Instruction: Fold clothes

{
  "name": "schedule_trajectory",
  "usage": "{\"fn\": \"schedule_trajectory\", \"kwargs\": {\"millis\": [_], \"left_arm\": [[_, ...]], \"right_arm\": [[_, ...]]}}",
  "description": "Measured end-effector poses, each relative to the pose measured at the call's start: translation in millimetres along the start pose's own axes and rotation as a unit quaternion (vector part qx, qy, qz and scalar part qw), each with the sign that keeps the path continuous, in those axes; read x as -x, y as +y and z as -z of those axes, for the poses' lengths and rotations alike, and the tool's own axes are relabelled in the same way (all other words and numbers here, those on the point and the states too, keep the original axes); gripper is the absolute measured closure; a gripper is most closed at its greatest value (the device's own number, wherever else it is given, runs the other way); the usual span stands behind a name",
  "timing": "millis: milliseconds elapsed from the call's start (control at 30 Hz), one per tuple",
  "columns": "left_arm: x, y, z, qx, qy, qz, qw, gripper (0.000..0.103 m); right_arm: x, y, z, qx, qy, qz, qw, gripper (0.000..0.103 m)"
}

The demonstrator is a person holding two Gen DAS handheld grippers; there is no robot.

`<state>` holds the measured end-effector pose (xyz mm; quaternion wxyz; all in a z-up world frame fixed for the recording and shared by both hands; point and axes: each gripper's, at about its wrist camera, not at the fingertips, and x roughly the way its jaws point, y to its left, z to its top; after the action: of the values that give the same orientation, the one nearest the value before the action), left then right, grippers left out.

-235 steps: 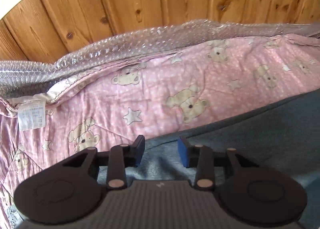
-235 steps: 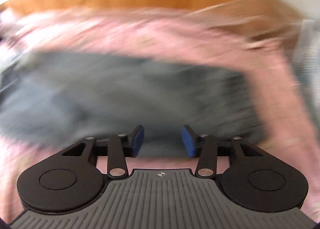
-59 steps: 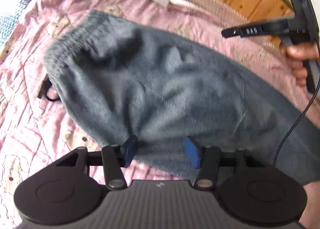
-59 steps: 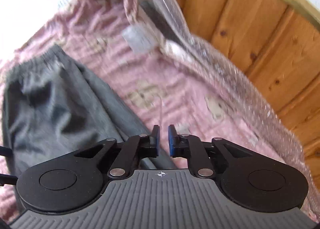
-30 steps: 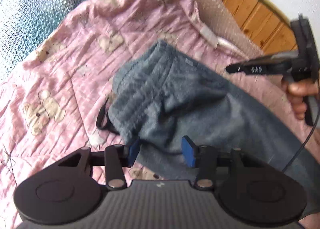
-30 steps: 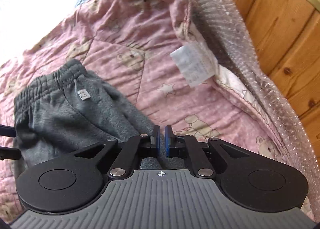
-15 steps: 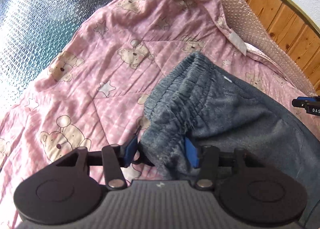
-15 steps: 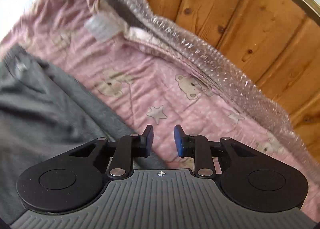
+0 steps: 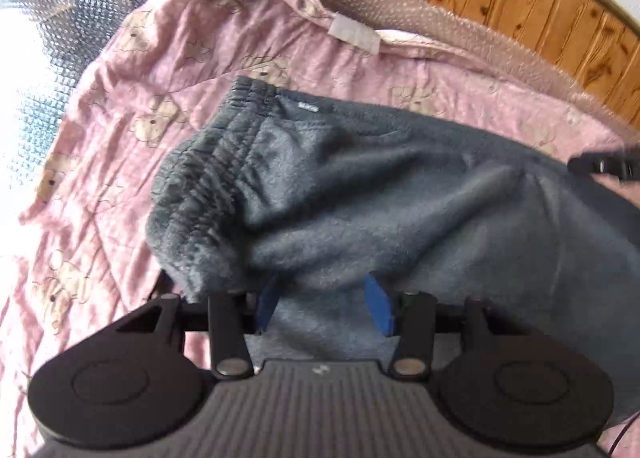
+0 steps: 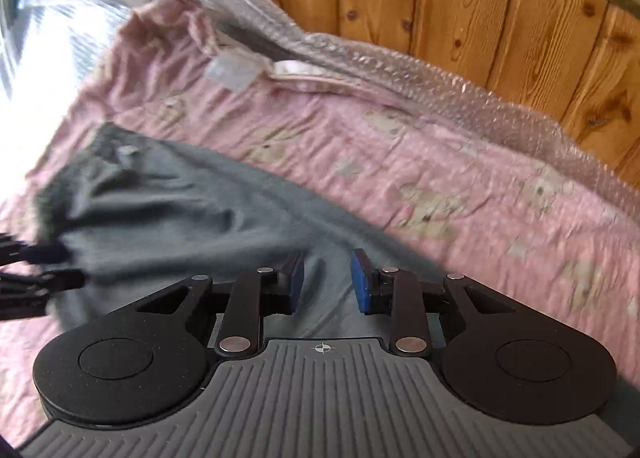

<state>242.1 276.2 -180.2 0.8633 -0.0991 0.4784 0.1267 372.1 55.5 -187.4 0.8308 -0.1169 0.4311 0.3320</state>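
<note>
The dark grey fleece sweatpants (image 9: 360, 194) lay on the pink teddy-bear quilt (image 9: 120, 98), long axis running from the waistband off to the right. The left gripper (image 9: 322, 304) sat at the waistband end, nearer it, jaws wide with fleece bunched between them. The right gripper (image 10: 326, 282) hovered half-open further along the sweatpants, holding nothing.
</note>
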Motion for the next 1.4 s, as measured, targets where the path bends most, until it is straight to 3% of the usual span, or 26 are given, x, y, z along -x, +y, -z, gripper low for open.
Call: {"fn": "schedule_trajectory", "kwargs": {"millis": [67,100,167,267,333,400,467,533,567,600,667,700,733,767,833,867,933,1033,1133,1167,1200,1267,1333,1367,1400], "left_arm": [[-4,2,-10,0.007,0.005,0.031,0.9995,0.053],[-14,2,-16,0.003,0.012,0.030,0.9995,0.053],[-31,0,-29,-0.007,0.016,0.009,0.9998,0.055],[-43,-9,-49,-0.023,0.022,-0.026,0.9992,0.059],[-39,-14,-54,-0.019,0.034,-0.037,0.9986,0.061],[-23,-24,-51,-0.020,0.022,-0.019,0.9994,0.059],[-6,-43,-44,-0.034,0.010,0.026,0.9991,0.055],[-7,-69,-31,-0.058,0.019,0.060,0.9963,0.054],[-14,-81,-24,-0.072,0.027,0.062,0.9951,0.054],[-22,-91,-18,-0.085,0.036,0.060,0.9939,0.053],[-41,-102,-5,-0.102,0.056,0.029,0.9928,0.052],[-41,-105,-1,-0.110,0.039,0.019,0.9930,0.049],[-42,-108,0,-0.116,0.039,0.005,0.9924,0.045],[-42,-110,-1,-0.112,0.046,-0.014,0.9925,0.037],[-39,-114,-5,-0.091,0.060,-0.029,0.9936,0.046],[-33,-122,-8,-0.086,0.062,-0.021,0.9942,0.059],[-22,-148,-14,-0.091,0.051,0.028,0.9942,0.058],[-25,-217,-22,-0.130,0.046,0.110,0.9843,0.055],[-59,-288,-25,-0.190,0.053,0.110,0.9741,0.054],[-73,-302,-27,-0.201,0.051,0.087,0.9744,0.052],[-83,-308,-31,-0.207,0.033,0.070,0.9752,0.044],[-94,-311,-44,-0.202,0.031,0.052,0.9776,0.020],[-94,-306,-52,-0.171,0.056,0.051,0.9823,0.029],[-90,-305,-54,-0.162,0.063,0.051,0.9835,0.042],[-85,-305,-54,-0.156,0.069,0.053,0.9840,0.044]], "right_arm": [[15,30,39,0.000,0.027,-0.033,0.999,0.072],[22,44,59,0.001,0.041,-0.049,0.998,0.073],[19,68,109,0.022,0.082,-0.030,0.996,0.073],[41,69,156,-0.022,0.068,-0.034,0.997,0.068],[62,55,155,-0.038,0.065,-0.042,0.996,0.069],[82,22,137,-0.057,0.033,-0.009,0.998,0.068],[97,-26,123,-0.085,0.005,0.058,0.995,0.068],[94,-84,116,-0.127,-0.003,0.115,0.985,0.065],[84,-110,117,-0.140,0.002,0.122,0.983,0.065],[74,-137,118,-0.152,0.007,0.129,0.980,0.066],[45,-178,118,-0.156,0.030,0.127,0.979,0.075],[44,-193,117,-0.152,0.003,0.135,0.979,0.078],[46,-207,115,-0.168,0.002,0.172,0.971,0.081],[49,-222,112,-0.183,0.001,0.211,0.960,0.072],[68,-246,117,-0.246,-0.008,0.219,0.944,0.070],[74,-236,127,-0.240,-0.006,0.213,0.947,0.070],[88,-215,147,-0.226,-0.003,0.202,0.953,0.070],[107,-184,178,-0.206,0.001,0.185,0.961,0.056],[127,-152,209,-0.185,0.006,0.168,0.968,0.054],[134,-142,220,-0.178,0.008,0.162,0.971,0.048],[140,-131,230,-0.171,0.009,0.156,0.973,0.047],[158,-134,236,-0.172,0.014,0.140,0.975,0.044],[175,-137,241,-0.173,0.018,0.124,0.977,0.046],[184,-153,239,-0.175,0.002,0.140,0.975,0.044],[192,-169,237,-0.178,-0.015,0.156,0.971,0.043]]}}
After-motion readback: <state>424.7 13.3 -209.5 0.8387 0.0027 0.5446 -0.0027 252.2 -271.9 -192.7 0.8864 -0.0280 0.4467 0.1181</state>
